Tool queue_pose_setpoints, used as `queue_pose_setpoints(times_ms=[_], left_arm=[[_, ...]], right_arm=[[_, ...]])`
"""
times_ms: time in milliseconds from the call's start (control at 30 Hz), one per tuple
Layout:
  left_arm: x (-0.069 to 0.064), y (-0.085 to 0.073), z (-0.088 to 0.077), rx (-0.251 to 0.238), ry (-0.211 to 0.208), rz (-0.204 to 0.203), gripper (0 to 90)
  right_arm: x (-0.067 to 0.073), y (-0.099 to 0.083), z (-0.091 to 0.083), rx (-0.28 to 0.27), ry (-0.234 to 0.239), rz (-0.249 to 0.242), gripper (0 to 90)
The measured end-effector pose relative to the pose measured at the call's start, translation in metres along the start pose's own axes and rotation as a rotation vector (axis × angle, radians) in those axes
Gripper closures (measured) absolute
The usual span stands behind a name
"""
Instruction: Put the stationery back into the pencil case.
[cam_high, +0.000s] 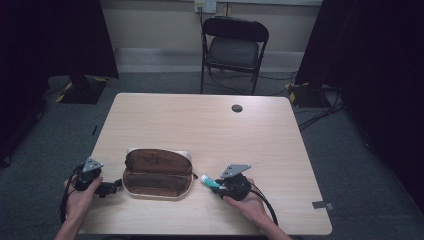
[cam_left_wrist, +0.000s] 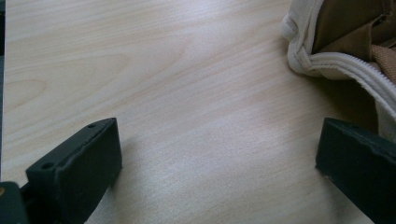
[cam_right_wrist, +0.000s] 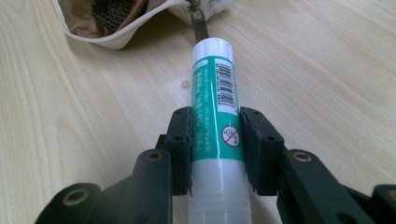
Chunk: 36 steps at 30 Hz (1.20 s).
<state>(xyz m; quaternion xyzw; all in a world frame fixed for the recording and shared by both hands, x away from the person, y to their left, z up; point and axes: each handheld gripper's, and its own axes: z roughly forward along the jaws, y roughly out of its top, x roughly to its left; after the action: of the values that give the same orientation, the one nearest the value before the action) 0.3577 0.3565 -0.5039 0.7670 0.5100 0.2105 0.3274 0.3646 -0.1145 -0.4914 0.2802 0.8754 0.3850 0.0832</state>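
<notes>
A brown pouch (cam_high: 157, 173) with a cream zipper edge lies open on the near part of the wooden table (cam_high: 200, 125). My right gripper (cam_high: 220, 186) is shut on a green and white glue stick (cam_high: 210, 182), just right of the pouch. In the right gripper view the glue stick (cam_right_wrist: 215, 116) points at the pouch's zipper pull (cam_right_wrist: 198, 23), its jaws clamped on the tube's middle. My left gripper (cam_high: 112, 187) rests left of the pouch, open. In the left gripper view its jaws stand wide apart over bare wood, with the pouch (cam_left_wrist: 345, 42) at the upper right.
A black folding chair (cam_high: 233, 47) stands beyond the table's far edge. A small dark cable hole (cam_high: 237, 108) sits near the far edge of the table. Dark curtains hang left and right, and cables run across the floor at the right.
</notes>
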Motion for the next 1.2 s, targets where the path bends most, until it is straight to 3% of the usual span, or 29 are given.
queue_pose_setpoints(times_ms=[667,1200], left_arm=[[0.0,0.0,0.0,0.0,0.001,0.001,0.0],[0.0,0.0,0.0,-0.001,0.002,-0.001,0.0]], right_arm=[[-0.001,0.005,-0.025,-0.064,0.051,0.035,65.9],[0.029,0.021,-0.039,-0.119,0.116,-0.024,65.9]])
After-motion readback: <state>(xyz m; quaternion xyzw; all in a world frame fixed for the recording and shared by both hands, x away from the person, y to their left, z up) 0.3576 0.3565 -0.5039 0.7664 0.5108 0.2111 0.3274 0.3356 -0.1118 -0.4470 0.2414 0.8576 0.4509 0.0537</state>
